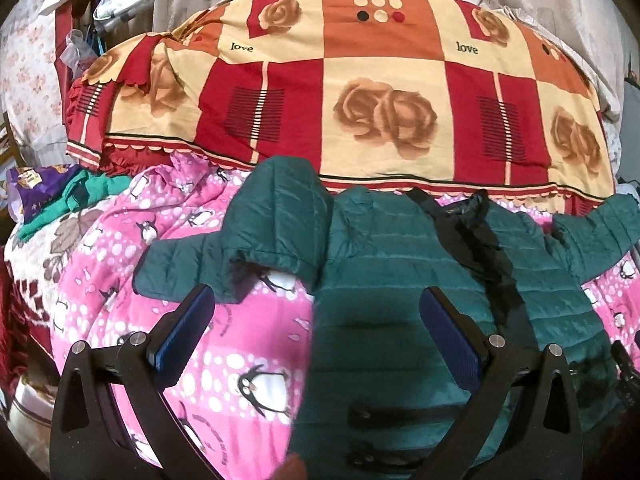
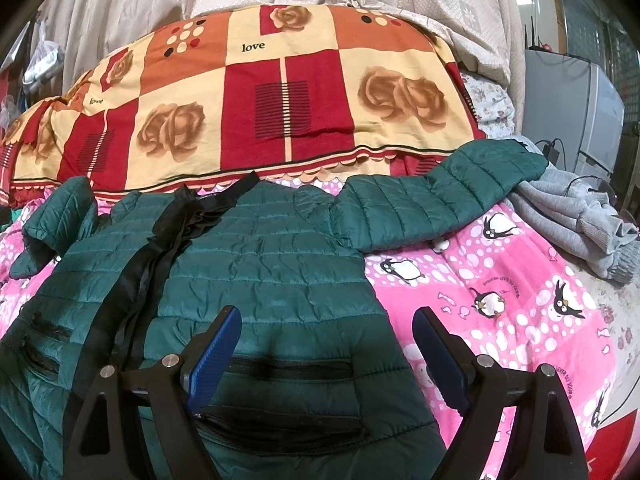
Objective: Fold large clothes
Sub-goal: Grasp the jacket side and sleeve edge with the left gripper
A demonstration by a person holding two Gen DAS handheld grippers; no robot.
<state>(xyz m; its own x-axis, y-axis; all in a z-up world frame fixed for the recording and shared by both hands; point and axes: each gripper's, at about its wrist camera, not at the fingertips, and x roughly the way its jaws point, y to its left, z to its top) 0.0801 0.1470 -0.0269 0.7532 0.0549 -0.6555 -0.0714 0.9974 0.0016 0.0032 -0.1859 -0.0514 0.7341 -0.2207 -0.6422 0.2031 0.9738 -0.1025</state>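
Pink penguin-print bedding (image 2: 500,292) is used as the work surface on a bed, w/ a large rolled quilt in red, orange and cream rose squares (image 1: 360,92) stacked at the far side and pale curtains hung behind. A green quilted puffer jacket (image 2: 260,264) is laid front-up across the bedding, collar toward the quilt, hem toward the cameras. Its black-lined zip opening (image 1: 476,248) is seen running down the middle, so the front panels are prob. spread flat for folding. One sleeve (image 2: 440,196) is stretched out sideways to the person's right, its cuff resting near a grey knitted garment (image 2: 580,216) heaped at the bed edge. The other sleeve (image 1: 272,216) is bent over on itself at the person's left, w/ bedding visible under its cuff.

The left tool (image 1: 316,336) is held wide open above the jacket's left edge, nothing gripped between the blue pads (image 1: 184,332). The right tool (image 2: 326,356) is likewise held wide and empty, poised over the jacket's lower right side by the pocket zips (image 2: 288,364).

Both are judged to be placed at opposite sides so each side can be taken and folded inward. The slippery, puffy fabric may slide when gripped.
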